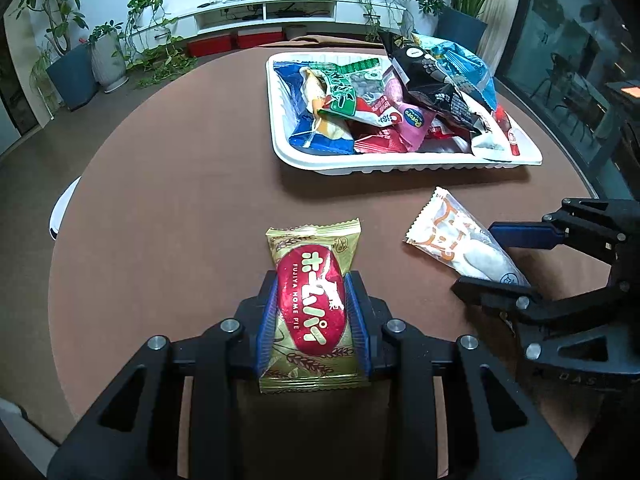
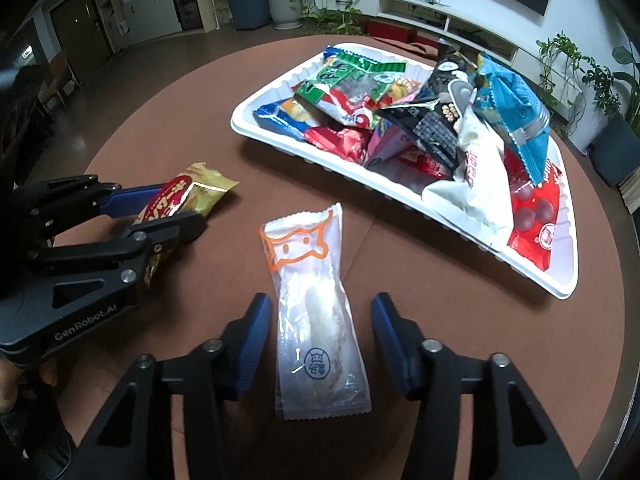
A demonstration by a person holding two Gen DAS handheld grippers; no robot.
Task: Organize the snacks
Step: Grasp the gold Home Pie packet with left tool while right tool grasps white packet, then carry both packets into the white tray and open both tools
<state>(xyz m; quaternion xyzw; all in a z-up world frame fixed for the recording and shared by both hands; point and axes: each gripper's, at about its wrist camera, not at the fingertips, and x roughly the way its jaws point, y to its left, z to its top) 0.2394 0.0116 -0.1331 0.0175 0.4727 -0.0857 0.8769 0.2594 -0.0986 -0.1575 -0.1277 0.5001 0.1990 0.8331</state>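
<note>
Snacks were mid-sort: the left gripper (image 1: pixel 312 312) had its fingers clenched on a gold-wrapped pie packet (image 1: pixel 310 304), while the right gripper (image 2: pixel 320 340) straddled a white pouch (image 2: pixel 316 308) on the counter (image 1: pixel 180 200), fingers apart and not touching it. Next, probably, closing on the pouch, then carrying both to the heaped white tray (image 1: pixel 400 162) beyond.

One tray (image 1: pixel 400 162); two loose snack packets (image 2: pixel 316 312)
</note>
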